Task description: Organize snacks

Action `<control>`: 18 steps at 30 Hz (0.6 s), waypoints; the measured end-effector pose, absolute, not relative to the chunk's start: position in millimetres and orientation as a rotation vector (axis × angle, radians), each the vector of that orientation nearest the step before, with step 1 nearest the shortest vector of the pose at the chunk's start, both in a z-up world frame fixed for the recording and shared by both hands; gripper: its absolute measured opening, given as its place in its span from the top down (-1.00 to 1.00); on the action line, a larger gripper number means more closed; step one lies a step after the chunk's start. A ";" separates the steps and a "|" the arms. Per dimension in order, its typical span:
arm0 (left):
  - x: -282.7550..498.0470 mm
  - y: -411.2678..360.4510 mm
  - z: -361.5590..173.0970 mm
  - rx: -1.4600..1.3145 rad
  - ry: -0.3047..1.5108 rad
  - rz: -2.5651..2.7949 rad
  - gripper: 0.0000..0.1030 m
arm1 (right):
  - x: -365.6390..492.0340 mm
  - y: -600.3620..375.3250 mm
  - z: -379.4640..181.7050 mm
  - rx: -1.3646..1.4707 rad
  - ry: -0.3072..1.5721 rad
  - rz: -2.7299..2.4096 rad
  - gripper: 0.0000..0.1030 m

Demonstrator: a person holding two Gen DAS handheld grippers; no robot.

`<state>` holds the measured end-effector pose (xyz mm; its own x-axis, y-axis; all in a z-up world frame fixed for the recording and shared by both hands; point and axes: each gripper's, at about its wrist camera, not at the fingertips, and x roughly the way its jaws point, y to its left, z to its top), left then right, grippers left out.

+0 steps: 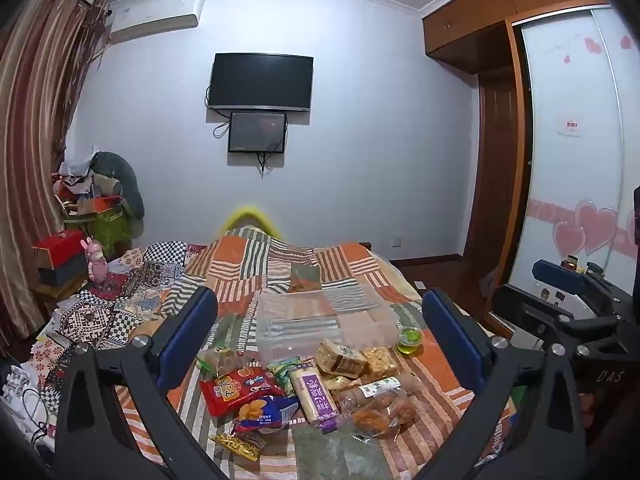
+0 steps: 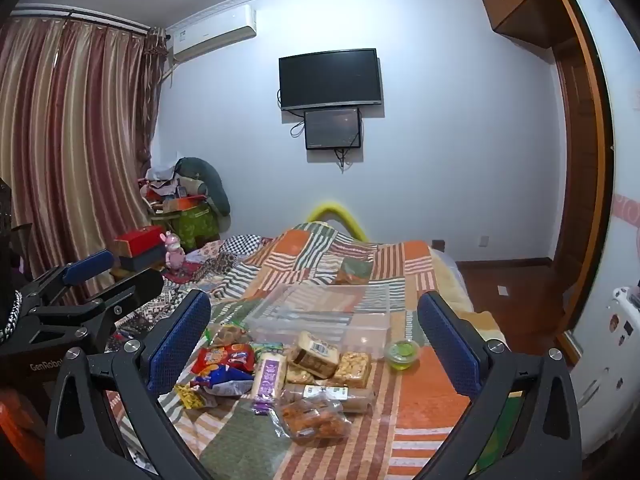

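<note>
Both grippers are hovering over the near end of the bed (image 1: 352,268), jaws spread wide and holding nothing: the left gripper (image 1: 320,332) and the right gripper (image 2: 314,334) are each framing the snacks (image 1: 304,384) from above. The snacks are lying in a loose heap on the quilt, near centre, with the bed's right edge falling away to bare wood floor (image 2: 516,280) and striped quilt lying open to the right of the heap. A clear bin (image 2: 320,314) is sitting just beyond the heap, its long axis running left to right, mouth up. The purple bar (image 2: 269,378) is lying with its long axis near to far, pointing toward the bin. A green cup (image 2: 402,354) is standing just right of the bin's near corner. Boxes (image 2: 138,250) and a pink toy (image 2: 174,254) are crowding the far left.
</note>
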<state>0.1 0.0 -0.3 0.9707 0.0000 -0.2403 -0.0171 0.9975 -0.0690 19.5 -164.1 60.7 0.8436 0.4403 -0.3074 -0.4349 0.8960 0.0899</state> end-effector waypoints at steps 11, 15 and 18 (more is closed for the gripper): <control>-0.5 0.8 2.2 -0.070 0.243 -0.004 -1.00 | 19.9 -161.5 64.0 0.016 0.330 0.464 -1.00; -0.7 0.8 2.6 -0.070 0.240 -0.004 -1.00 | 18.1 -159.8 65.3 0.013 0.329 0.462 -1.00; 0.1 0.0 1.2 -0.069 0.239 -0.004 -1.00 | 19.1 -161.9 62.1 0.018 0.328 0.464 -1.00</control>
